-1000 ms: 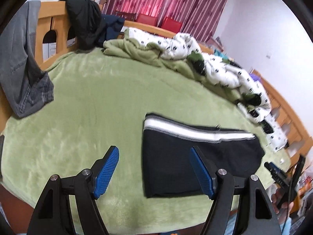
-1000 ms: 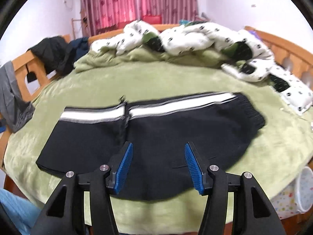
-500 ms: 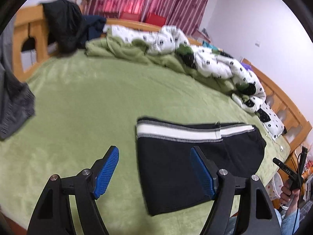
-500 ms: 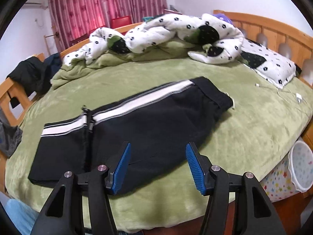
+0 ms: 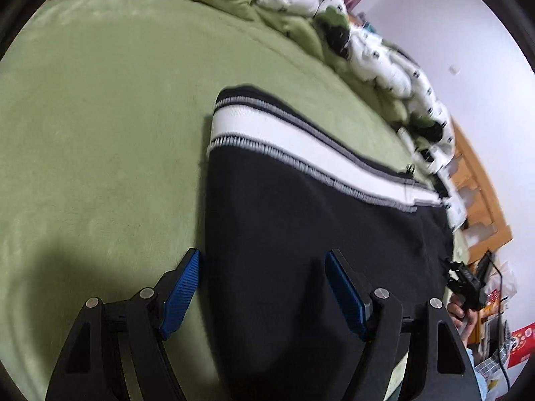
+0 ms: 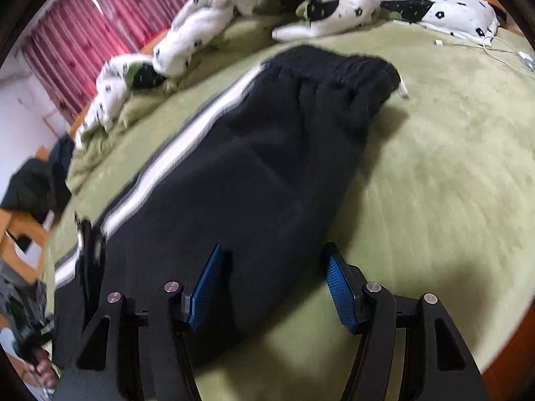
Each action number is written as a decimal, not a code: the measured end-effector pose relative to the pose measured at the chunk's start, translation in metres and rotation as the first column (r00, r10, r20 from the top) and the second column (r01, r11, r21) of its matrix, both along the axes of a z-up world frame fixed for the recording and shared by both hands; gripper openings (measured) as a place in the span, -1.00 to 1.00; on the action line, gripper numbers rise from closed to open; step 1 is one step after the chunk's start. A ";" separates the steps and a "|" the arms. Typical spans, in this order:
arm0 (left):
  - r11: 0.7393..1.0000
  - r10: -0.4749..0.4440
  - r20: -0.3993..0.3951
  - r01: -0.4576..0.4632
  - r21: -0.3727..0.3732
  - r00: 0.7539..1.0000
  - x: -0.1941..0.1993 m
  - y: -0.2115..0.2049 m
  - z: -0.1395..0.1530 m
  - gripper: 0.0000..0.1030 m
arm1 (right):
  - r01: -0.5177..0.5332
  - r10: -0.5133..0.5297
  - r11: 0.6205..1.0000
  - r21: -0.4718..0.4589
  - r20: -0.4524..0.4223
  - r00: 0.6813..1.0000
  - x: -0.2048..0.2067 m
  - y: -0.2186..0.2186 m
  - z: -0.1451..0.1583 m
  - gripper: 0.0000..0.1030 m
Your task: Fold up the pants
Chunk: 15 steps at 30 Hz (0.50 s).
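- A green blanket (image 5: 100, 133) covers the bed, with a rumpled white spotted duvet (image 6: 214, 23) heaped along its far side from 10 to 2 o'clock and red curtains (image 6: 73, 43) behind.
- The black pants (image 5: 301, 234) with a white side stripe (image 5: 284, 140) lie flat on the blanket, already folded lengthwise; the elastic waistband (image 6: 334, 63) sits at 12 o'clock in the right wrist view.
- The left gripper (image 5: 260, 290) hovers low over the leg end, jaws wide, one blue pad over the blanket, the other over black cloth.
- The right gripper (image 6: 272, 287) hangs over the near edge of the pants, jaws wide, holding nothing.
- A white cable (image 6: 495, 46) lies on the blanket at 2 o'clock.
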<state>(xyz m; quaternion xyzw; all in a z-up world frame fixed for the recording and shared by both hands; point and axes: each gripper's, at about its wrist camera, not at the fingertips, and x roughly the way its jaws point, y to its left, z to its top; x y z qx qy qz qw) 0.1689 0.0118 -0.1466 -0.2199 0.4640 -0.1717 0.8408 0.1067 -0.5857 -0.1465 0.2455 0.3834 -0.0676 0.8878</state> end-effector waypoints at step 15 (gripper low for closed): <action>0.996 0.026 0.031 -0.023 -0.091 0.999 0.029 -0.003 0.020 -0.72 | 0.037 -0.035 0.997 -0.068 0.033 0.999 0.074 -0.008 0.047 -0.77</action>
